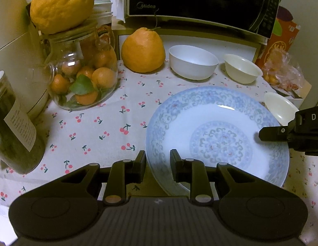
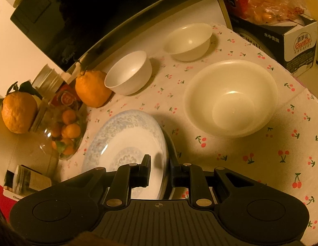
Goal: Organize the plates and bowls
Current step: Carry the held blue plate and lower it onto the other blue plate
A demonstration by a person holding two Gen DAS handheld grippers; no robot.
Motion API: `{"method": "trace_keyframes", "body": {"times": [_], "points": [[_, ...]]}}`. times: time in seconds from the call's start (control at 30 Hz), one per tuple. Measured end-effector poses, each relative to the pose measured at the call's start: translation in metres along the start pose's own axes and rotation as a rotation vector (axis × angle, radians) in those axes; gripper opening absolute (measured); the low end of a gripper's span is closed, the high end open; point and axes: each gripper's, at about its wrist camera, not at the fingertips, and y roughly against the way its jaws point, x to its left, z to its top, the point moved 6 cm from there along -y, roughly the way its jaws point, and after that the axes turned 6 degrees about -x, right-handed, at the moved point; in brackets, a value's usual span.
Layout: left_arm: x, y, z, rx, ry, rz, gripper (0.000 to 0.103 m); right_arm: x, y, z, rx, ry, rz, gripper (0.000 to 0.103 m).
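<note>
A blue-patterned plate [image 1: 216,135] hangs tilted just above the cherry-print tablecloth [image 1: 97,123]. My left gripper [image 1: 158,164] is shut on its near-left rim, one finger above and one below. In the right wrist view the same plate [image 2: 126,141] has its right rim pinched by my right gripper [image 2: 160,169], which is shut on it. One of the right gripper's fingers [image 1: 269,133] reaches over the plate's far right side. Behind the plate stand a white bowl [image 1: 192,61] and a small cream bowl [image 1: 242,68]. A large cream bowl [image 2: 230,98] sits to the plate's right.
A glass jar of small oranges [image 1: 83,78] and a big citrus fruit [image 1: 143,50] stand at the left and back. A black microwave [image 1: 200,0] closes off the back. A dark-filled jar [image 1: 13,133] is at the near left, and a carton [image 2: 298,47] at the far right.
</note>
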Motion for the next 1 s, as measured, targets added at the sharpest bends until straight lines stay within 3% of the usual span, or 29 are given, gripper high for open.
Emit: {"method": "trace_keyframes", "body": {"times": [1.0], "points": [[0.005,0.0,-0.001,0.024,0.051,-0.027,0.023,-0.01,0.011,0.001,0.102,-0.089,0.068,0.027]]}}
